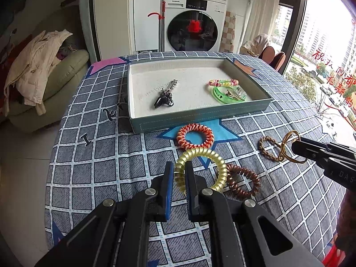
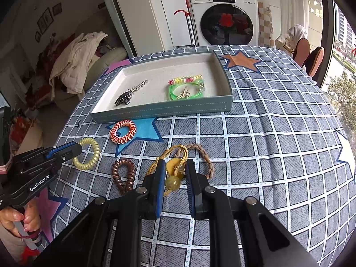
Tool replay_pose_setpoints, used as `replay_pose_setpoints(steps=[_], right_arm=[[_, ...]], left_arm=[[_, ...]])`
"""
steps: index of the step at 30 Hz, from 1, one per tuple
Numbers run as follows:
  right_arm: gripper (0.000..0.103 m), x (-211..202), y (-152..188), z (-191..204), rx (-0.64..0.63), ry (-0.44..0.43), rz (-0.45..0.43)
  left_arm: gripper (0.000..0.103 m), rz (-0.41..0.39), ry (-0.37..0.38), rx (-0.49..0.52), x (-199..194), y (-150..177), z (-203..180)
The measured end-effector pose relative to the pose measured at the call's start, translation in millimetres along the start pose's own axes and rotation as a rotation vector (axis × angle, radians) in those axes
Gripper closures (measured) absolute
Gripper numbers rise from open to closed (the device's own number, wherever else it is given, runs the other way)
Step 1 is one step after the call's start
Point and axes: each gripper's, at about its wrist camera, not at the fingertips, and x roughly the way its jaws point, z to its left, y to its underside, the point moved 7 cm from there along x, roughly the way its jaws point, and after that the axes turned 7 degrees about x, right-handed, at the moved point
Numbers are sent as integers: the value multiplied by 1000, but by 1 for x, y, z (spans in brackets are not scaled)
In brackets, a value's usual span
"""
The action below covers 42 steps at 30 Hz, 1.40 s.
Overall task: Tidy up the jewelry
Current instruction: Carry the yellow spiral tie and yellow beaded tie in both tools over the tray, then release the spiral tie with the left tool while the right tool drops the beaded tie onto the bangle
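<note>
Tray [image 1: 200, 115] holds keychain [image 1: 165, 94] and green bangles [image 1: 227, 91]; five hair ties remain just before it, left gripper [image 1: 179, 172] pinching yellow coil [image 1: 200, 169], right gripper [image 2: 175, 173] parted around gold tie [image 2: 173, 166].

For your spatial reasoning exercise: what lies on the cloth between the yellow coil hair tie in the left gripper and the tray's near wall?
One thing: the orange-and-white coil hair tie, between the yellow coil hair tie and the tray. The left wrist view shows it best.

"GenRobot.AI" on the left hand-held gripper [image 2: 76, 150]; "Panasonic" on the washer [image 2: 224, 13].
</note>
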Motion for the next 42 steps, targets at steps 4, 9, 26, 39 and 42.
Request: replay_pose_setpoints(steps=[4,9,26,39,42], right_arm=[[84,-1,-12,-1,-1,-4,-11],[84,-2,-30,-1,-7,-6,-31],[84,20,-112,2,53,-83,-59],[84,75,-159,10,44,-60,-25],[84,91,-163,12,45,-52,-9]], left_arm=[[74,-12,1,-8,-1,-11,3],[74,-36,-18,-9,-2,-30,9],[74,-61,-43,-44,25,-105,35],[74,-15,-110,-105,86,-145,67],[74,5,-114,-120,102,-147,72]])
